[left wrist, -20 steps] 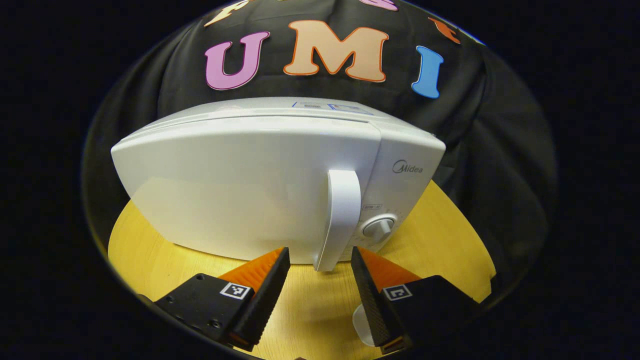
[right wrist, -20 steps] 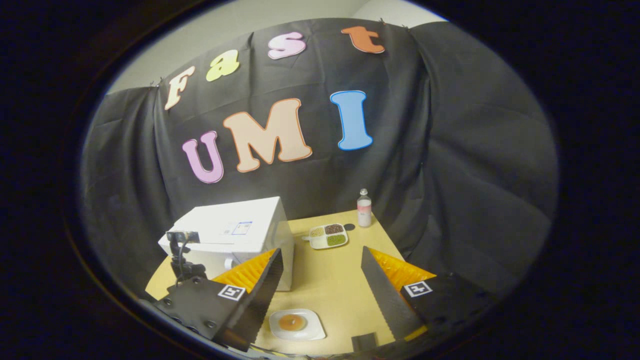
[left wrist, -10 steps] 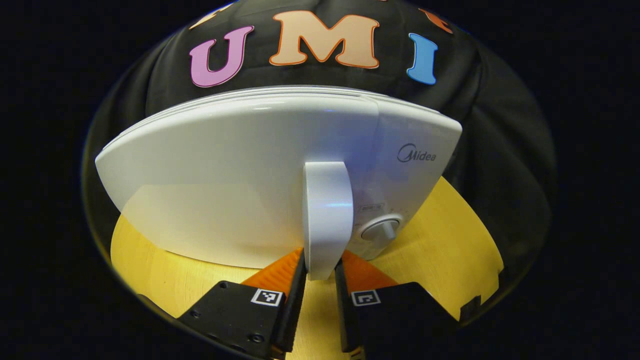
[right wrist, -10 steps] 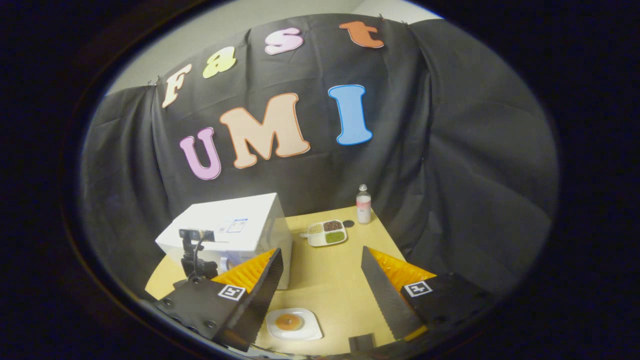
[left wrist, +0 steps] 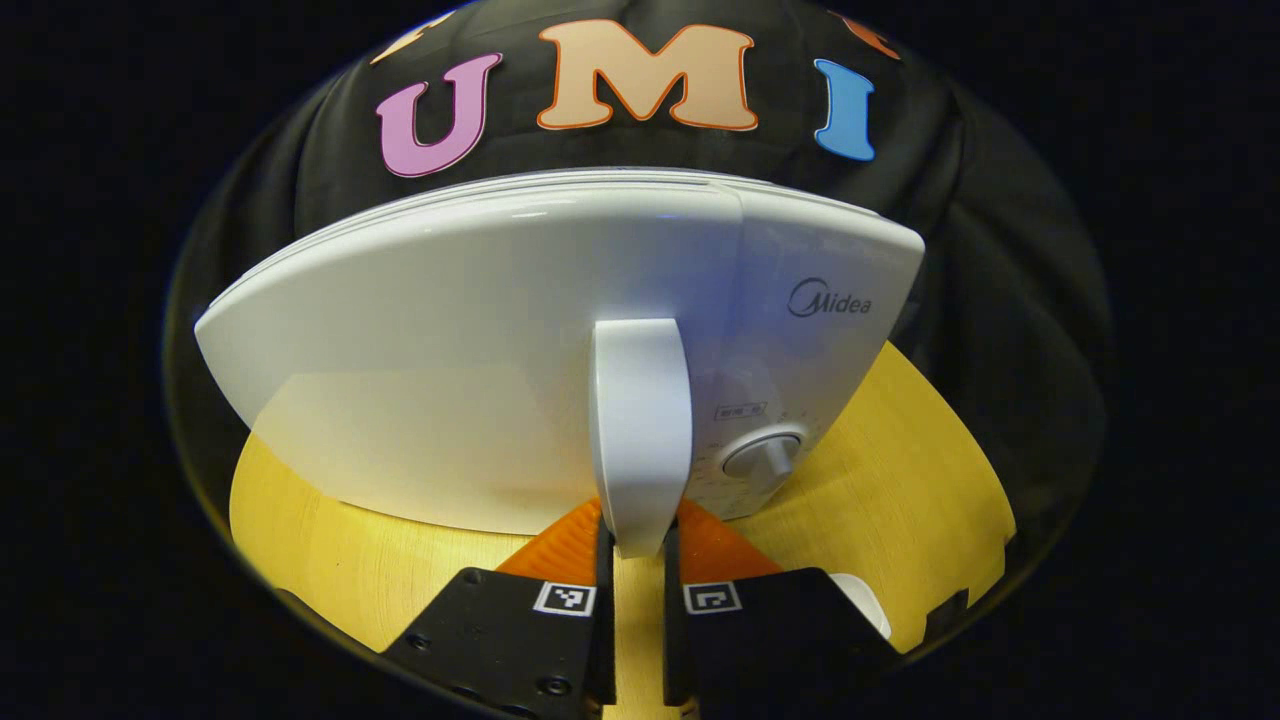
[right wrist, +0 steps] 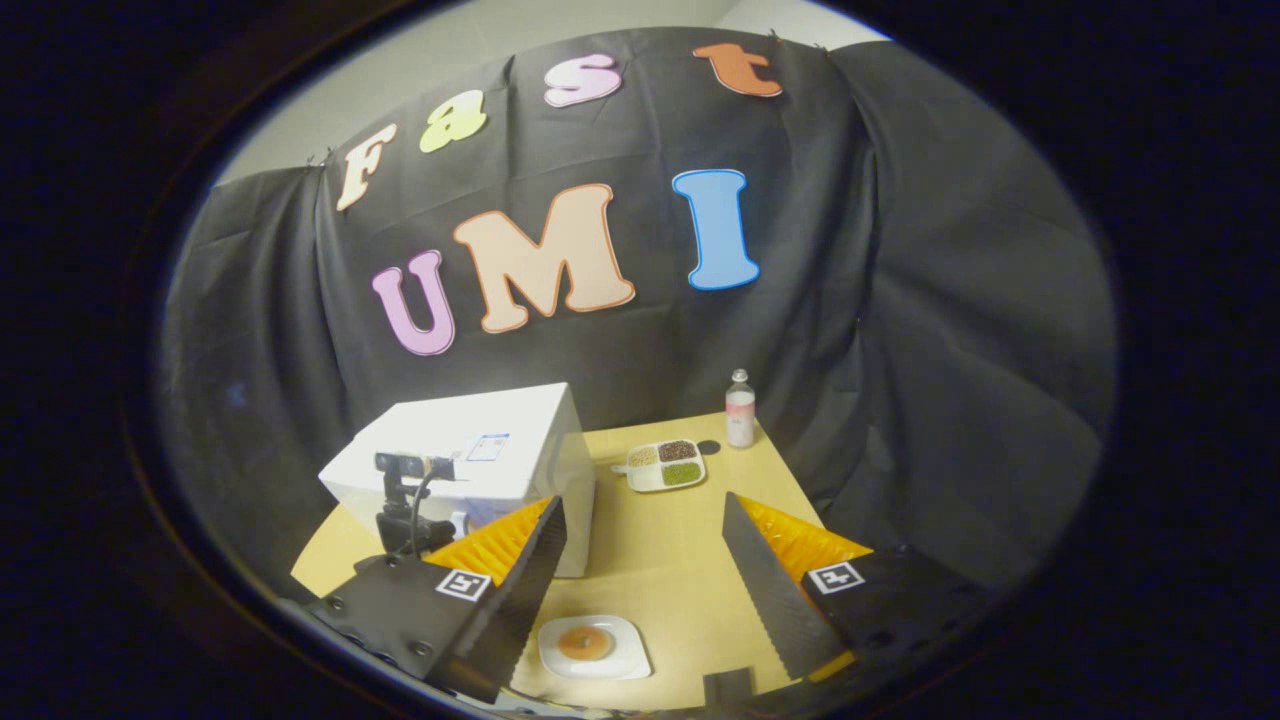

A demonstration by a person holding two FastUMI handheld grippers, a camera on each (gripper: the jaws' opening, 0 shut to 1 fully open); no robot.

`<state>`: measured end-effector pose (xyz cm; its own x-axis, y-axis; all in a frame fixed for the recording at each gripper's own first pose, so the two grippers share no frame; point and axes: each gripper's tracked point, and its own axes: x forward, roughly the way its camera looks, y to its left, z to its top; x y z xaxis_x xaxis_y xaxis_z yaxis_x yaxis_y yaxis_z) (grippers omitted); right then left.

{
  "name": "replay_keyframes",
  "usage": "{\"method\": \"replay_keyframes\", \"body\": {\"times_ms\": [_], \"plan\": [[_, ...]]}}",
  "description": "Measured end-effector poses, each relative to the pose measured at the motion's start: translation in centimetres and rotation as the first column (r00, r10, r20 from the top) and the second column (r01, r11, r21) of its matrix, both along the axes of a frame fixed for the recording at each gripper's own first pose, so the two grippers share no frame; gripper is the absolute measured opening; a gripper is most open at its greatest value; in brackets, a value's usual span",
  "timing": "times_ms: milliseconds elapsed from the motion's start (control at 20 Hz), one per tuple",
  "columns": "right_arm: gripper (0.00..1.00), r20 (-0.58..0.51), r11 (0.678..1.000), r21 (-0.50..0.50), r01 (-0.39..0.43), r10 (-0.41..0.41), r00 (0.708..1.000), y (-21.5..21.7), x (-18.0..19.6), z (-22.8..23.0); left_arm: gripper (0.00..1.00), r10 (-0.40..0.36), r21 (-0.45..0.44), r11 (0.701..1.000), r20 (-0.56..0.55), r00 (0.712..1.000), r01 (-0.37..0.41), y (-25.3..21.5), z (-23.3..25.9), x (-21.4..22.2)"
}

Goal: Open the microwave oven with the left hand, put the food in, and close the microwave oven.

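1. Left gripper view: the left tongs [left wrist: 632,590] are clenched on the lower end of the handle [left wrist: 640,430] of the white microwave [left wrist: 480,340], its door closed; yellow surface [left wrist: 900,480] lies bare to its right.
2. Right gripper view: the right tongs [right wrist: 640,590] hang released above the food [right wrist: 585,641], an orange round on a white plate [right wrist: 622,662] near the surface's front edge; microwave stands back left.

On the wooden table [right wrist: 680,570], the white microwave oven [right wrist: 480,460] stands left; a divided tray [right wrist: 666,465] and bottle [right wrist: 740,408] sit behind, a plate [right wrist: 594,646] in front.
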<state>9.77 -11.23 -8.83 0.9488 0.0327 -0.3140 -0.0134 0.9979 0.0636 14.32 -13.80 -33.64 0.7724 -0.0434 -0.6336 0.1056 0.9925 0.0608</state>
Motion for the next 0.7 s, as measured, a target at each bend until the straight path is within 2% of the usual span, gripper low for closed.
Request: {"method": "replay_keyframes", "body": {"times_ms": [350,500,700], "plan": [[0.99,0.02,1.0,0.009,0.004,-0.004,1.0,0.4,-1.5,0.7,0.12,0.032,0.001,0.999,0.009,0.999,-0.032,0.1,0.1,-0.1],[0.99,0.021,1.0,0.012,0.01,-0.011,1.0,0.5,-2.2,0.8,0.06,0.02,0.006,1.0,0.006,1.0,-0.02,0.0,0.1,-0.1],[0.99,0.022,1.0,0.007,0.0,0.0,1.0,1.1,-3.0,0.9,0.04,0.032,-0.005,0.999,0.001,0.999,-0.032,0.0,0.1,-0.1]]}}
